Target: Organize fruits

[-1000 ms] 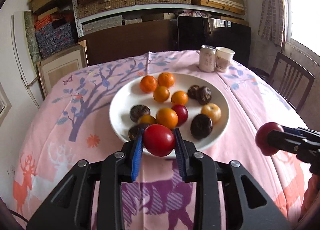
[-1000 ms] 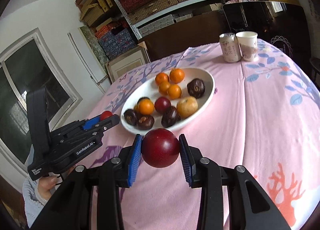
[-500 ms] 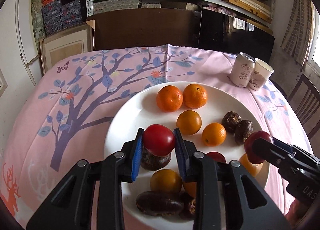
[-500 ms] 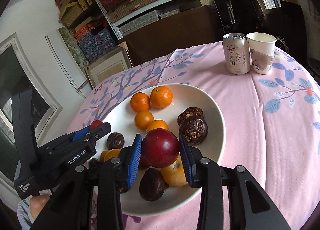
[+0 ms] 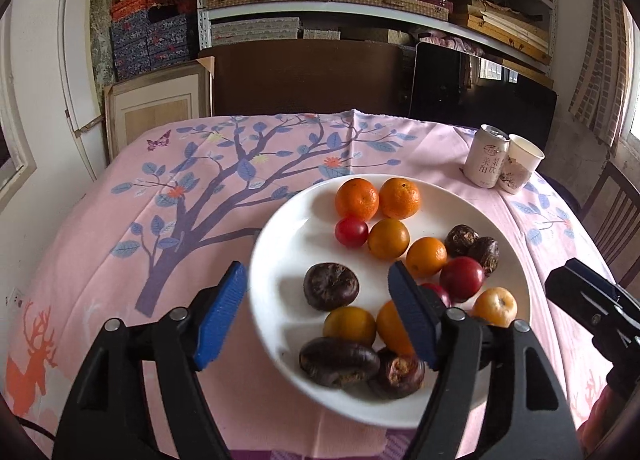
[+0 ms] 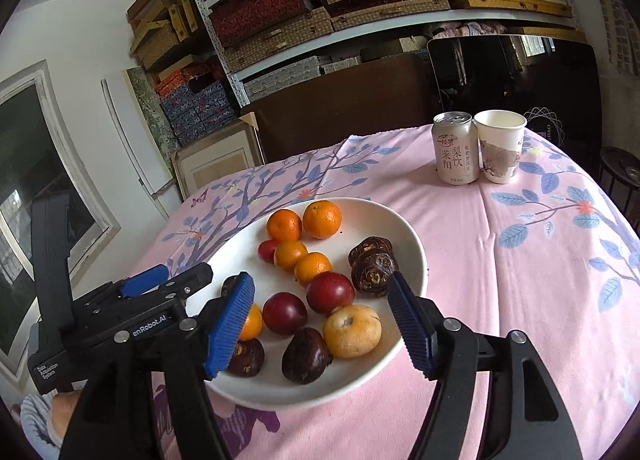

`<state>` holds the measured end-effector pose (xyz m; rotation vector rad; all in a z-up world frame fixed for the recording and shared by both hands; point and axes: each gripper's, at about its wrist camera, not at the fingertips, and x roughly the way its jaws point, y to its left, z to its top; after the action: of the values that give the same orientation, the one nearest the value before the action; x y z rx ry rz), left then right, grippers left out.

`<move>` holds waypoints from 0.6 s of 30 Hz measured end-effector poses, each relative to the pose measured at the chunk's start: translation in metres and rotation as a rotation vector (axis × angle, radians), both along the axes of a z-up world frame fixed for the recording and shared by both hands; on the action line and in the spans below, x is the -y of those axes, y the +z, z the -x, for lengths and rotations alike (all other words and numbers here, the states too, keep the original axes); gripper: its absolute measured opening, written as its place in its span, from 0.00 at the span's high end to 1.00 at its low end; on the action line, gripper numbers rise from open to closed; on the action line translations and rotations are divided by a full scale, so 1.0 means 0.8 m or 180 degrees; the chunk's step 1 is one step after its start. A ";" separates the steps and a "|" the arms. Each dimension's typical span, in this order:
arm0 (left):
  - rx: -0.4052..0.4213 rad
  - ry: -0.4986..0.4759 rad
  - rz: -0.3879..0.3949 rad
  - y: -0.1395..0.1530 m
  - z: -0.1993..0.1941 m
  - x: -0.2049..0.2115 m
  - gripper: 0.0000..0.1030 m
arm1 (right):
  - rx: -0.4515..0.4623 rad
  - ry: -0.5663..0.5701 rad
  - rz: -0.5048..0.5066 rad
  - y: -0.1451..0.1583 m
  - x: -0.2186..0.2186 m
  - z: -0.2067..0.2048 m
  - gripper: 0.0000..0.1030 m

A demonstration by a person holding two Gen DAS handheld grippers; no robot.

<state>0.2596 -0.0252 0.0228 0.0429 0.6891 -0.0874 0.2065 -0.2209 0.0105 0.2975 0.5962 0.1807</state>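
both fingers (image 5: pixel 412 320) (image 6: pixel 230 324) now apart, red fruits (image 5: pixel 351 232) (image 6: pixel 330 293) released onto plate (image 5: pixel 288 324)

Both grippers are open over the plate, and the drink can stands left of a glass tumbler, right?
Not quite: beside the drink can stands a paper cup, not a glass tumbler, as the right wrist view shows. Both the left gripper and right gripper are open over the plate.

A table under a pink tree-print cloth (image 5: pixel 120 228) carries three things — white plate (image 6: pixel 404 228), drink can (image 6: pixel 455 148), paper cup (image 6: pixel 500 146).
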 end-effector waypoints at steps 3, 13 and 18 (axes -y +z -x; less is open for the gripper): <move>0.0141 0.0106 -0.0090 0.002 0.044 -0.006 0.11 | 0.0105 -0.0022 0.0128 0.001 -0.009 0.033 0.18; 0.0229 0.0048 -0.0212 -0.007 0.136 -0.011 0.05 | 0.0205 -0.0157 0.0726 -0.004 -0.032 0.118 0.04; 0.0309 0.0061 -0.0179 -0.005 0.158 -0.014 0.05 | 0.0137 -0.0130 0.0645 -0.010 -0.021 0.126 0.04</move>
<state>0.1333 -0.0138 0.0191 0.0941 0.5947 -0.0473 0.1056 -0.2042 0.0023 0.1092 0.5605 0.0862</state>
